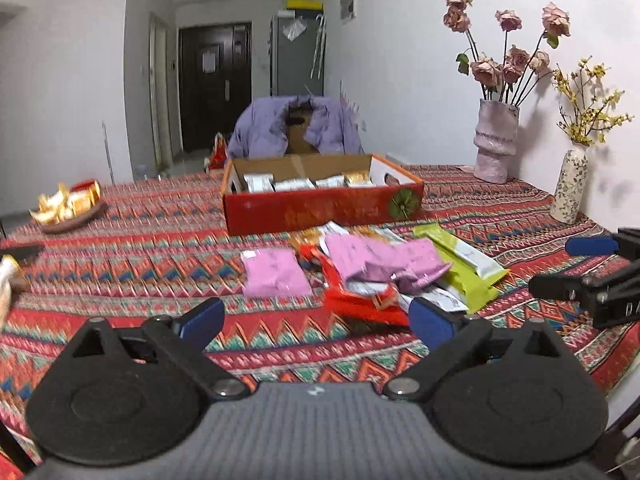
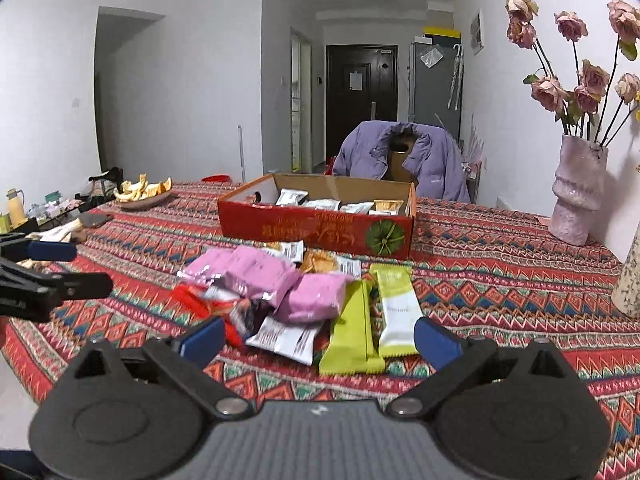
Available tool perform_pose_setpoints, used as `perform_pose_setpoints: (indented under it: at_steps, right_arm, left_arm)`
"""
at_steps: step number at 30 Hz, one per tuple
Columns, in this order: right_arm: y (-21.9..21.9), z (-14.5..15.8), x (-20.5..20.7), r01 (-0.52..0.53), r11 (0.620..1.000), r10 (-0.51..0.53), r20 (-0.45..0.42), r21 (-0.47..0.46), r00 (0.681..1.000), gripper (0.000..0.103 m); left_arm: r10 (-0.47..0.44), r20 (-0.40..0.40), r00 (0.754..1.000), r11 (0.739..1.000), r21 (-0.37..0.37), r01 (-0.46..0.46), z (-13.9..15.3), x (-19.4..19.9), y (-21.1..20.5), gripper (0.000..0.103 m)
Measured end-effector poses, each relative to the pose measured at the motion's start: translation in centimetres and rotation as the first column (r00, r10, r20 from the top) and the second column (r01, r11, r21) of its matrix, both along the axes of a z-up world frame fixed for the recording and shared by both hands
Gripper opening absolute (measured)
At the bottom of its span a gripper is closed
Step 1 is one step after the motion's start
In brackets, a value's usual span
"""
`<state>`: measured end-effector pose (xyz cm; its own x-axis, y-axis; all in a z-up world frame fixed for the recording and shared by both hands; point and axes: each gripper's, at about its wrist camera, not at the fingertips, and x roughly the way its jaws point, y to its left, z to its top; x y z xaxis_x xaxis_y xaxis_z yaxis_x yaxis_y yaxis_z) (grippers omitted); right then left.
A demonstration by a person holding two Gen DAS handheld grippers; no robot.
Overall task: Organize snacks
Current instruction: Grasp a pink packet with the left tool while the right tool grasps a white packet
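**Both grippers open over the snack pile, box waiting behind**

The left gripper (image 1: pixel 316 316) and the right gripper (image 2: pixel 320 340) both hung spread wide and empty above the patterned tablecloth (image 1: pixel 140 240), short of the loose pile of snacks (image 2: pixel 280 292). The pile lay between the grippers and the red box (image 2: pixel 316 228), which already held a row of packets (image 2: pixel 340 205) along its far side. Sorting seemed partly done, with a fresh pick about to start.

The next move likely called for choosing a packet at the pile's edge. The two green bars (image 2: pixel 376 316) lay side by side nearest the right gripper, and one pink packet (image 1: pixel 276 272) lay apart on the left, clear of the heap. The overlapped packets in the middle looked harder to take singly.

Open cloth lay around the pile. The vases (image 1: pixel 496 140) stood well off to the right and a dish (image 1: pixel 72 212) well to the left. The box's near wall would have to be cleared.
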<state>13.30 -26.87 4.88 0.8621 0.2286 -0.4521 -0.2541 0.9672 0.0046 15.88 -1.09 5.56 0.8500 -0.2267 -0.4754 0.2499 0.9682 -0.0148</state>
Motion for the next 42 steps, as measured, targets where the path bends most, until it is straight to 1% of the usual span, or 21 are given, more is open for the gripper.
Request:
perform_pose_setpoints:
  at_steps: [3,9,11,13,14,15,17,20,24,25,26,27,29,31,33,35,37,38,39,42]
  right_arm:
    - [-0.2,-0.1,-0.1,0.029,1.0,-0.029,0.004,-0.006,1.0,0.1]
    - [-1.0,-0.2,0.9,0.042,0.998,-0.042,-0.002,0.046,0.999,0.098]
    - [-1.2,-0.4,1.4,0.048,0.998,-0.048,-0.01,0.047,0.999,0.094]
    - [-1.3,-0.7,2.0,0.052,0.997,-0.051,-0.018,0.054,0.999,0.094]
    - [-1.4,-0.8,2.3,0.051,0.997,-0.049,-0.023,0.063,0.999,0.093]
    - [-1.4,-1.0,2.8,0.049,0.996,-0.047,-0.031,0.078,0.998,0.089]
    - [-1.3,-1.6,3.8,0.049,0.992,-0.043,-0.056,0.115,0.998,0.086]
    - [-0.3,-2.7,5.5,0.034,0.987,-0.019,-0.093,0.157,0.995,0.079]
    - [1.5,-4.4,8.6,0.035,0.977,-0.003,-0.148,0.212,0.989,0.07]
    - [2.0,-4.8,9.2,0.037,0.978,-0.005,-0.154,0.208,0.988,0.07]
    - [2.7,-5.1,9.8,0.036,0.98,-0.006,-0.155,0.194,0.988,0.067]
    - [3.4,-5.5,10.4,0.033,0.985,-0.005,-0.158,0.172,0.987,0.063]
    - [4.7,-6.1,11.2,0.027,0.991,-0.004,-0.176,0.128,0.984,0.063]
    - [5.4,-6.6,11.7,0.033,0.995,-0.015,-0.189,0.091,0.982,0.062]
    - [5.8,-7.0,12.0,0.03,0.998,-0.021,-0.196,0.048,0.98,0.057]
    - [6.0,-6.9,11.9,0.015,1.0,-0.013,-0.201,0.011,0.98,0.055]
    - [6.2,-6.8,11.8,-0.006,1.0,0.001,-0.207,-0.023,0.978,0.052]
    - [6.2,-6.7,11.8,-0.013,0.999,0.006,-0.213,-0.029,0.977,0.052]
    - [6.1,-6.6,11.7,-0.019,0.999,0.013,-0.221,-0.028,0.975,0.052]
    - [6.0,-6.3,11.1,-0.036,0.999,0.029,-0.234,-0.025,0.972,0.05]
  left_arm:
    - [0.001,-0.005,1.0,1.0,-0.005,-0.002,-0.1,0.3,-0.2,0.1]
    - [-0.011,-0.007,1.0,1.0,0.002,0.011,-0.2,1.7,-1.0,0.1]
    - [0.002,-0.011,1.0,1.0,0.0,-0.002,-0.4,2.5,-1.1,0.1]
    - [0.02,-0.027,0.999,1.0,-0.005,-0.021,-0.7,3.4,-0.9,0.1]
    - [0.033,-0.037,0.999,0.999,-0.008,-0.033,-0.9,4.0,-0.7,0.099]
    - [0.043,-0.044,0.998,0.999,-0.009,-0.044,-1.1,4.5,-0.5,0.098]
    - [0.066,-0.066,0.996,0.998,-0.014,-0.067,-1.6,5.9,0.0,0.095]
    - [0.084,-0.082,0.993,0.996,-0.014,-0.086,-2.2,8.0,0.7,0.09]
    - [0.088,-0.086,0.992,0.996,-0.003,-0.088,-3.5,12.4,1.3,0.089]
    - [0.088,-0.094,0.992,0.996,0.003,-0.089,-3.9,13.5,1.3,0.088]
    - [0.094,-0.104,0.99,0.996,0.009,-0.093,-4.4,14.7,1.3,0.085]
    - [0.095,-0.111,0.989,0.996,0.008,-0.094,-4.8,15.6,1.3,0.085]
    - [0.079,-0.128,0.989,0.997,0.003,-0.079,-5.6,17.3,1.1,0.084]
    - [0.061,-0.151,0.987,0.998,0.005,-0.061,-6.5,18.5,0.8,0.084]
    - [0.061,-0.179,0.982,0.998,-0.001,-0.063,-7.3,19.5,0.8,0.08]
    - [0.051,-0.204,0.978,0.997,-0.042,-0.061,-7.6,20.1,1.2,0.076]
    - [0.045,-0.209,0.977,0.996,-0.067,-0.06,-7.8,20.3,1.5,0.073]
    - [0.049,-0.204,0.978,0.996,-0.064,-0.063,-7.8,20.3,1.5,0.069]
    - [0.055,-0.198,0.979,0.996,-0.059,-0.068,-7.8,20.2,1.4,0.068]
    - [0.073,-0.2,0.977,0.993,-0.072,-0.089,-7.5,19.5,1.5,0.064]
